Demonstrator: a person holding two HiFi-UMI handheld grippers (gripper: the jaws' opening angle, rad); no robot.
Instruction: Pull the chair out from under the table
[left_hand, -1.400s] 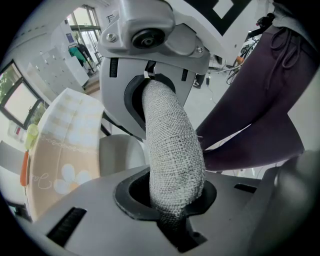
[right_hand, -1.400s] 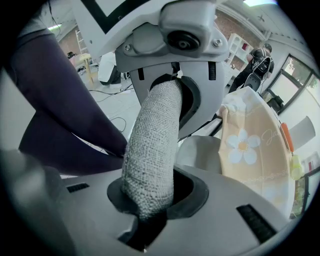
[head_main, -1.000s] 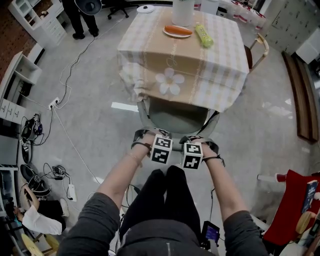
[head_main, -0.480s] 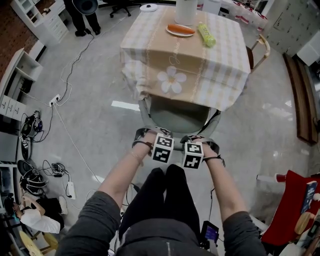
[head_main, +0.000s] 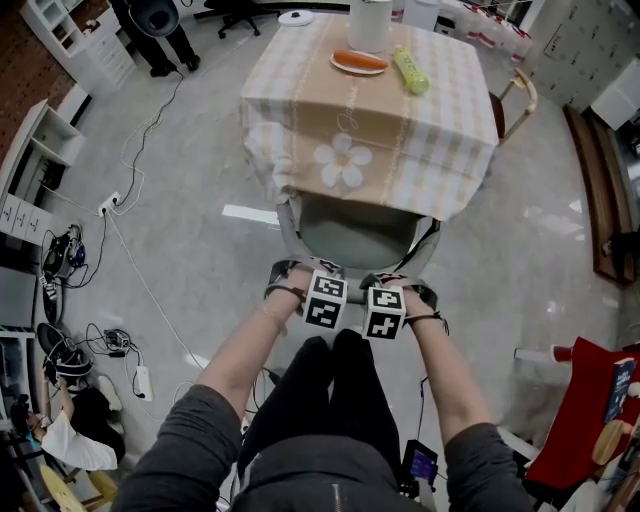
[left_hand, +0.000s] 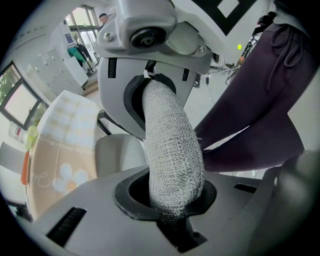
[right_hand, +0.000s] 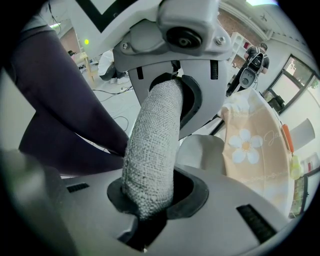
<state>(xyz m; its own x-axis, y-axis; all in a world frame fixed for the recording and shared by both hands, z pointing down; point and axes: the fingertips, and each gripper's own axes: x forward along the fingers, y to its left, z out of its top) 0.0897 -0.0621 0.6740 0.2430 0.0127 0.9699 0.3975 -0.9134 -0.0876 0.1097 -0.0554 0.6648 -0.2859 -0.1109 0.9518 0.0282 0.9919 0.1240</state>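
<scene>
- Chair (head_main: 358, 238): grey seat, far part tucked under the hanging edge of the cloth, near part out on the floor. Its back faces me.
- Back rail (left_hand: 172, 150): padded, woven grey cover; it runs along the top of the chair back, just ahead of my legs (head_main: 330, 400).
- Left claw (head_main: 312, 276): clamped on the left part of the back rail. In the left gripper view the rail fills the gap and both jaws press on the weave.
- Right claw (head_main: 392, 286): clamped on the right part of the same rail (right_hand: 150, 155), jaws narrow and tight on it. The two claws sit near each other, both pointing steeply down.
- Worktop (head_main: 425, 150): beyond the chair, covered by a checked cloth (head_main: 345, 160) with a flower print on the near drop.
- On the worktop's far side: a plate (head_main: 357, 63) with an orange item, a green tube (head_main: 408, 70) just beside it, a white cylinder (head_main: 369, 22) behind.
- Second chair (head_main: 518, 100): at the worktop's right side.
- Floor (head_main: 200, 200): pale; cables (head_main: 135, 260) trail along the left.
</scene>
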